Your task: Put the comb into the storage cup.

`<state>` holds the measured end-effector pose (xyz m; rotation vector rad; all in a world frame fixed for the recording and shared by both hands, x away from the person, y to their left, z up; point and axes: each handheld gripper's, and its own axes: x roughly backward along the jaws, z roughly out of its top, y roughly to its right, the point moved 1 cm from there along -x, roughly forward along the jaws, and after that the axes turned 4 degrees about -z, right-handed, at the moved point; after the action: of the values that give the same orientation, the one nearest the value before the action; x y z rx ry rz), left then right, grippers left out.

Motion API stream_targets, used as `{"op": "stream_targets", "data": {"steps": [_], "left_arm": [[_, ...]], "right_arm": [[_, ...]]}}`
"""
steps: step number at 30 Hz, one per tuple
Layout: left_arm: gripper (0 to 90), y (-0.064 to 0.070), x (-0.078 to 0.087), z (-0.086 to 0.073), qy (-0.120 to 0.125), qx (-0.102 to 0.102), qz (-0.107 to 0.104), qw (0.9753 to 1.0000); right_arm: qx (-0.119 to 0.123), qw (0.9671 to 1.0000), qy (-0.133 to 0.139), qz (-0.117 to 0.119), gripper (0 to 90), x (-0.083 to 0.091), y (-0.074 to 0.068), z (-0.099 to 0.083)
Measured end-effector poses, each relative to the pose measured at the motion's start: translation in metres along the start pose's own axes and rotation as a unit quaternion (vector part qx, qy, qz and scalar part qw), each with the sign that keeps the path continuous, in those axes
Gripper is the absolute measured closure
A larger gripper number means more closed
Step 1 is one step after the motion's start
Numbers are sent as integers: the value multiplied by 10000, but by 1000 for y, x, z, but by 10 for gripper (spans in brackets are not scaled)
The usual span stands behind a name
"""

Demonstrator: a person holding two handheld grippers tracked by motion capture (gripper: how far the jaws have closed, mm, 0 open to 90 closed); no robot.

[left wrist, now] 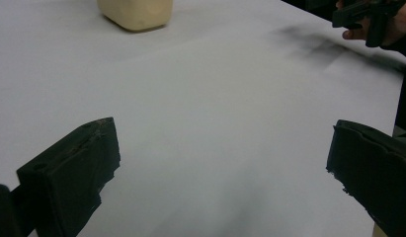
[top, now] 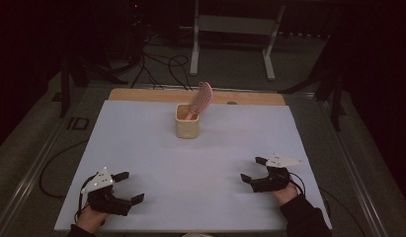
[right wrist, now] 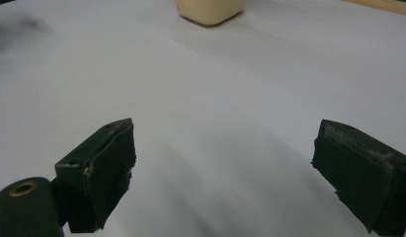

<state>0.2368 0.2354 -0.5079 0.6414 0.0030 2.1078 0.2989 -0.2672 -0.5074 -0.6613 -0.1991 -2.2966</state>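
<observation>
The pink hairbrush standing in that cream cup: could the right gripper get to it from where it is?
Probably yes: the right gripper is open, and bare white tabletop lies between it and the pink hairbrush.

lab: floor cables [top: 161, 66], metal stand [top: 235, 29]

The left gripper [top: 132, 187] is black, with 2 blocky jaws and a pale grey 3-cornered plate on top, dotted with small dark marks. A thin black cable loops from its body toward 9 o'clock. In the left gripper view its jaw pads look matte black with chipped, ragged edges (the inner faces are worn).

The right gripper [top: 253, 169] is the same build: black body, 2 jaws, a grey 3-cornered plate at its 1 o'clock side, a black cable curling by the wrist. In the right gripper view a brass-coloured ring sits in a black lug at 8 o'clock, and 2 small holes mark one jaw. The person wears a dark sleeve [top: 304, 217].
</observation>
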Motion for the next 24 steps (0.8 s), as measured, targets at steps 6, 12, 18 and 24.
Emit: {"op": "stream_targets", "data": {"steps": [6,12,18,24], "left_arm": [[2,0,0,0,-3,3,-1,10000],[2,0,0,0,-5,6,10,10000],[1,0,-1,0,-26,-7,6,10000],[2,0,-1,-1,-27,-14,9,10000]], "right_arm": [[-231,9997,1,-68,91,13,4,-11],[-422,9989,-197,-76,91,21,8,-19],[-421,9989,-145,-148,90,17,7,-18],[-377,9989,-179,-192,91,11,5,-17]]}}
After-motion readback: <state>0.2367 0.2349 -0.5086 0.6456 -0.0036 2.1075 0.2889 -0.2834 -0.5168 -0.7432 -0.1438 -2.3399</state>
